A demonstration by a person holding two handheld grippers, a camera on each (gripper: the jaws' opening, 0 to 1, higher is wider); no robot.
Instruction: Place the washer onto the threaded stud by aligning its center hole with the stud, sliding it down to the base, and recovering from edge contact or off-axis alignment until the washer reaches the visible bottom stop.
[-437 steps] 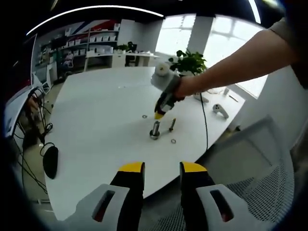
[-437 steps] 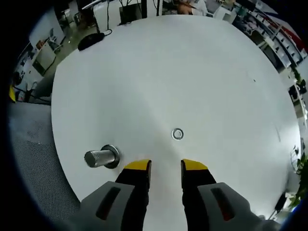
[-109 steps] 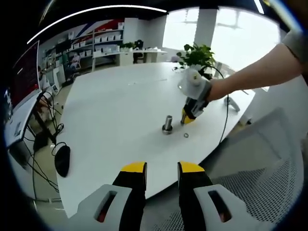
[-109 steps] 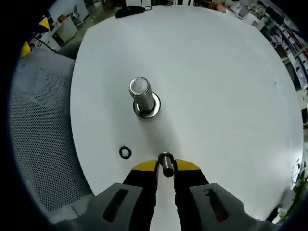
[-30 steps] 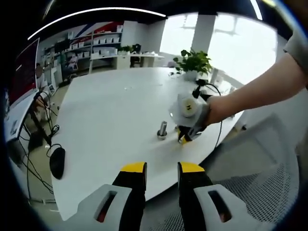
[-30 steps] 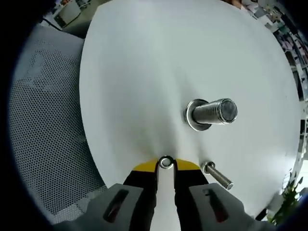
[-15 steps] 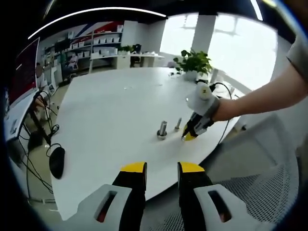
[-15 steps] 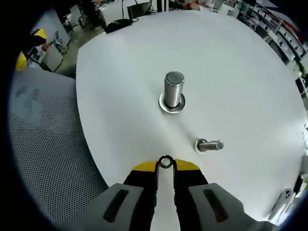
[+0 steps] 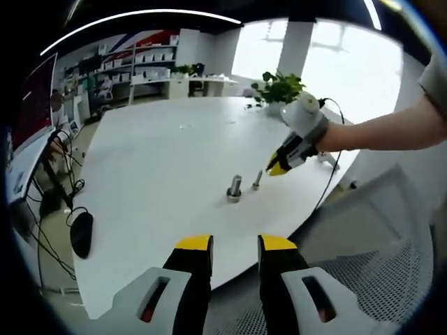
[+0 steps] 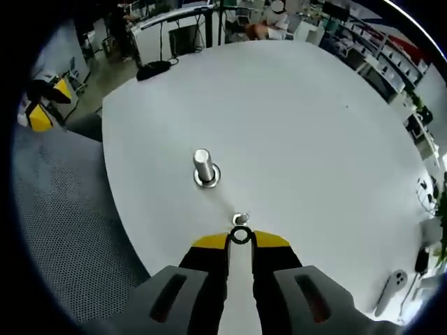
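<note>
Washer (image 10: 240, 236): small metal ring, pinched edge-on betw. yellow tips of right gripper (image 10: 240, 238), lifted well above the table (image 10: 314, 125). Not on any stud yet.
Right gripper: jaws closed on washer; in left gripper view it hangs in the air at approx. 1 o'clock (image 9: 276, 168), above & just right of the two studs.
Left gripper (image 9: 235, 242): jaws parted a little, nothing betw. them, held off the table edge near 6 o'clock; idle.
Small threaded stud (image 10: 240, 219): stands upright on table, just ahead of the washer at 12 o'clock from the tips in right gripper view; seen almost end-on. Left gripper view puts it (image 9: 257, 179) beside the big one.
Big stud (image 10: 203, 167): thick bolt w/ wide base flange, at approx. 11 o'clock from the tips; in left gripper view (image 9: 235, 188), left of the small stud.
Progress: washer picked & carried over, roughly lined up above small stud — likely target, can't be sure.
Left to do: centre hole over stud tip, lower, slide down to base stop, release.
Risk: washer held edge-on, needs levelling or rim will catch on threads.
</note>
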